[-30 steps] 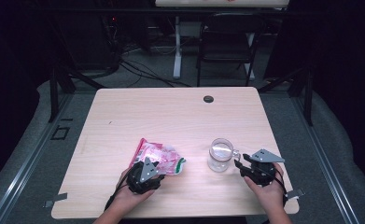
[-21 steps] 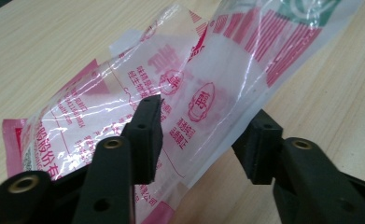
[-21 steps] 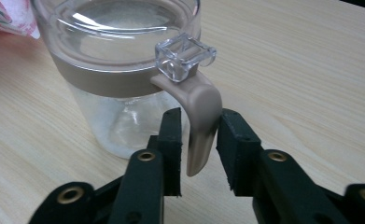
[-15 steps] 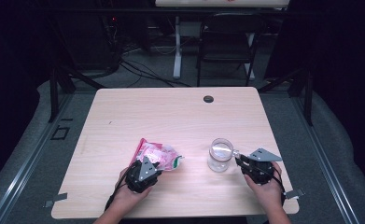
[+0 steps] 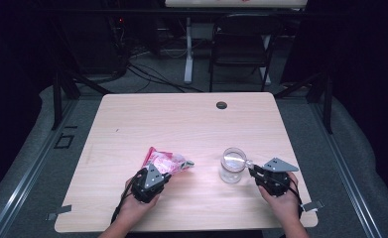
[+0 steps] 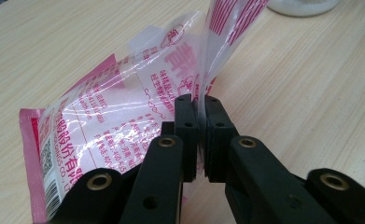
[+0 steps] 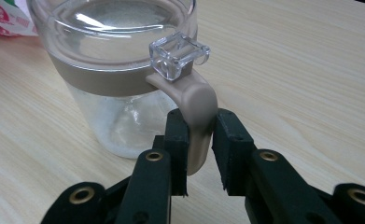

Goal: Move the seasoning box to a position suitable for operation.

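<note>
1. The pink-and-clear plastic packet (image 6: 124, 107) lies on the tabletop (image 5: 181, 124) near its front edge, left of centre, with red printed lettering across its clear face.
2. The left gripper (image 6: 198, 109) has just been closing its fingers (image 6: 186, 126), and they now pinch a raised edge of the packet's film between them, lifting that flap upright while the rest of the packet rests flat.
3. In the high view the packet (image 5: 164, 161) sits just ahead of the left gripper (image 5: 154, 174), which the person's left hand (image 5: 137, 203) holds.
4. The clear glass jar (image 7: 119, 79) stands upright to the right of the packet, with a tan band around its neck, a clear lid and a clear latch tab.
5. The right gripper (image 7: 200, 140) has its fingers (image 7: 176, 140) set around the jar's tan handle loop (image 7: 196, 112), pressing it from both sides.
6. In the high view the jar (image 5: 232, 165) stands just left of the right gripper (image 5: 255, 170).
7. A small dark round grommet (image 5: 222, 105) sits near the tabletop's far edge.
</note>
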Available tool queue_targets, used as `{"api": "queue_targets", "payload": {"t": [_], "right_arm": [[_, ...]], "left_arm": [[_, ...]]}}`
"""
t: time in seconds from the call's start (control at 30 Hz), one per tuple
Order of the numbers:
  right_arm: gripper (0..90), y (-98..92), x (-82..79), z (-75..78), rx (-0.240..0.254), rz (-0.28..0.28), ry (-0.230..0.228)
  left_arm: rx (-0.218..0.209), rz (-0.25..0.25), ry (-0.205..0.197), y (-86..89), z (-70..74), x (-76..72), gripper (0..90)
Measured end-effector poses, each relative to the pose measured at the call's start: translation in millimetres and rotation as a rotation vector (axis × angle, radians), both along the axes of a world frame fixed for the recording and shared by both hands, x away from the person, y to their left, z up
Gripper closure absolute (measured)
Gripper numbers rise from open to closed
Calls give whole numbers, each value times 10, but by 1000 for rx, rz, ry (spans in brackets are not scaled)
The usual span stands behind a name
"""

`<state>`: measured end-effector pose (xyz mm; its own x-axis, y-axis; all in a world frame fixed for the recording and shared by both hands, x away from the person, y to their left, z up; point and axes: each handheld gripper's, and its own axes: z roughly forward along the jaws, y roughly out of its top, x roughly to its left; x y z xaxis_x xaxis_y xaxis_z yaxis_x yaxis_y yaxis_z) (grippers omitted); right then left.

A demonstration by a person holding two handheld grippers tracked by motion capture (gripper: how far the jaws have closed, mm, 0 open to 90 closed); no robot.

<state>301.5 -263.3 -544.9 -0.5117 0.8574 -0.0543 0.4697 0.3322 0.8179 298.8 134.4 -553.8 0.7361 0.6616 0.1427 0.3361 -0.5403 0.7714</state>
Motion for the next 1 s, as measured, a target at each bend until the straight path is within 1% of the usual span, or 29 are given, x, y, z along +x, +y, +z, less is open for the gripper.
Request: {"api": "queue_targets", "payload": {"t": [0.1,0.3,0.43,0.53,0.67,0.77,0.8,0.83,1.0], "right_arm": [[759,32,-8,5,-5,17,5],[758,127,-40,12,-9,56,9],[758,212,-72,10,-4,99,10],[757,276,-104,15,-10,129,14],[759,375,-142,12,-8,186,15],[759,451,-163,13,-11,214,15],[759,451,-163,13,-11,214,15],[758,494,-175,15,-11,233,19],[759,569,-203,10,-11,258,14]], "left_arm": [[0,0,0,2,0,0,863],[-20,7,11,13,-11,10,846],[-20,7,11,17,-18,13,837],[-19,9,11,13,-19,9,835],[-22,9,13,14,-21,8,834],[-22,10,14,15,-21,7,834],[-22,10,14,15,-21,7,833],[-23,11,12,14,-22,7,833],[-27,13,13,14,-24,7,832]]}}
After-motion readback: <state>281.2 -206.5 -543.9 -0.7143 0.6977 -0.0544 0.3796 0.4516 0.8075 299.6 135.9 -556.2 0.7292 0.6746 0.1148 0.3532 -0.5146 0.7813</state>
